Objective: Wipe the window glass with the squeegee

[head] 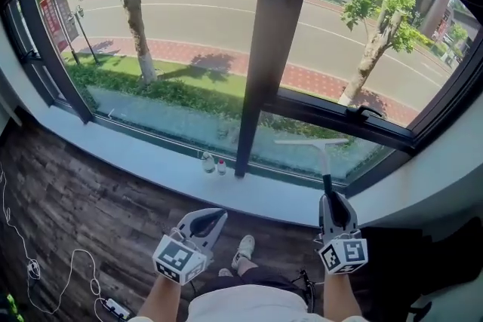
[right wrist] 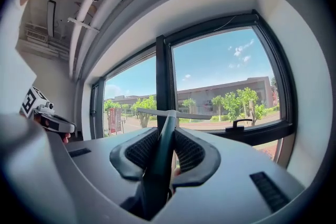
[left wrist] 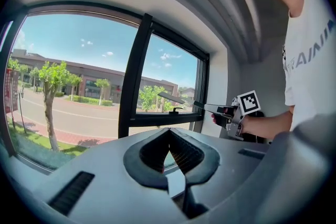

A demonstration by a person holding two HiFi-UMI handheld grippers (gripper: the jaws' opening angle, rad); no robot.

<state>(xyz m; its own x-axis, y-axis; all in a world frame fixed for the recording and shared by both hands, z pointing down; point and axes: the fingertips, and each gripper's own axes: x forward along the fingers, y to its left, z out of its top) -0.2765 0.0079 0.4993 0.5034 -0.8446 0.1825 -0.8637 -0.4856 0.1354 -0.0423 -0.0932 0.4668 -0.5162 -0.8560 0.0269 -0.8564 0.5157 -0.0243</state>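
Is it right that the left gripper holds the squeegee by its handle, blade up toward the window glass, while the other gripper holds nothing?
No. The right gripper holds the squeegee by its handle, as the right gripper view shows; the left gripper holds nothing. The rest is right.

Dark-framed window (head: 272,49), white sill (head: 151,162), dark wood floor (head: 90,222) — sunny tree-lined street (head: 219,19) outside
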